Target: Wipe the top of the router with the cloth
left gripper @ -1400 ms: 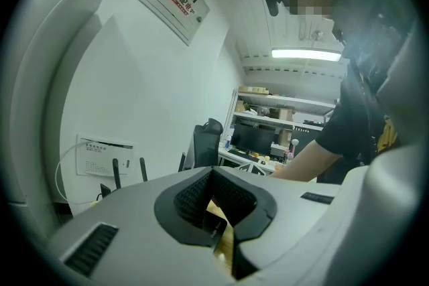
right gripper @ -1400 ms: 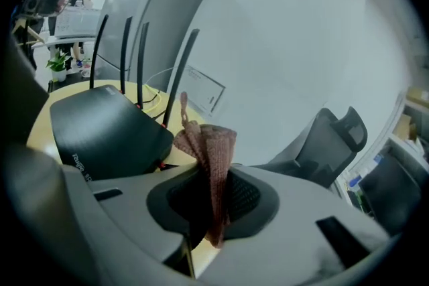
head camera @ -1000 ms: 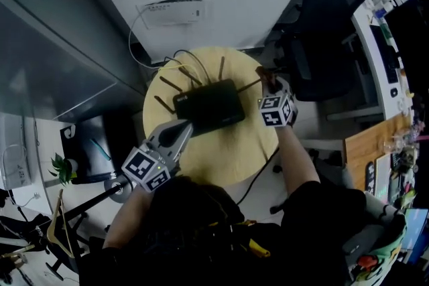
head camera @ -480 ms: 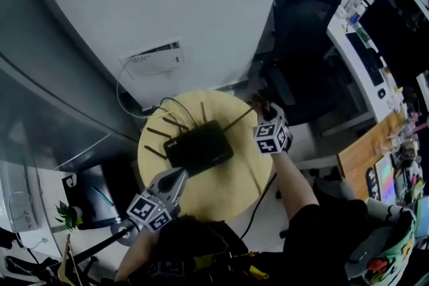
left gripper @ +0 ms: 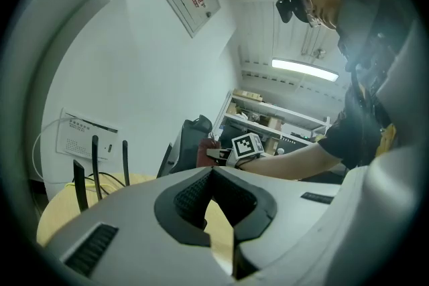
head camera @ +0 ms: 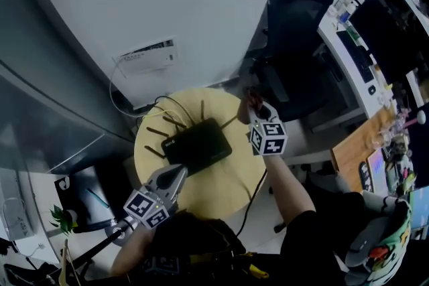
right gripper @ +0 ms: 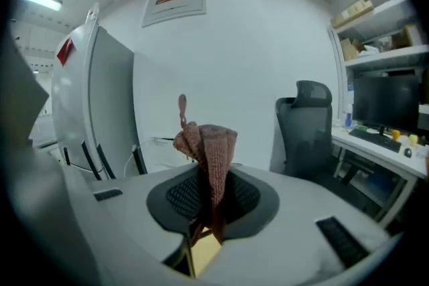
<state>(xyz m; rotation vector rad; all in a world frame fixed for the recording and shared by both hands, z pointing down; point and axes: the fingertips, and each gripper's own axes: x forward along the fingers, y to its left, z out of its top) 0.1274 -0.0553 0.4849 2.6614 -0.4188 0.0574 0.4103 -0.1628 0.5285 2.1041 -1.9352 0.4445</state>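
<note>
The flat black router with thin antennas sits mid-frame on the round yellow table. The right gripper, pinching the reddish knitted cloth, has drifted to the upper right, off it. The left gripper, jaws together and empty, stays lower left. Wiping seems paused.

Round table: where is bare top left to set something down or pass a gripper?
Free: the near strip of the table between the router and the near rim, right of the left gripper; a narrower patch between router and right gripper. Crowded: the far-left rim, with antennas and cables.
</note>
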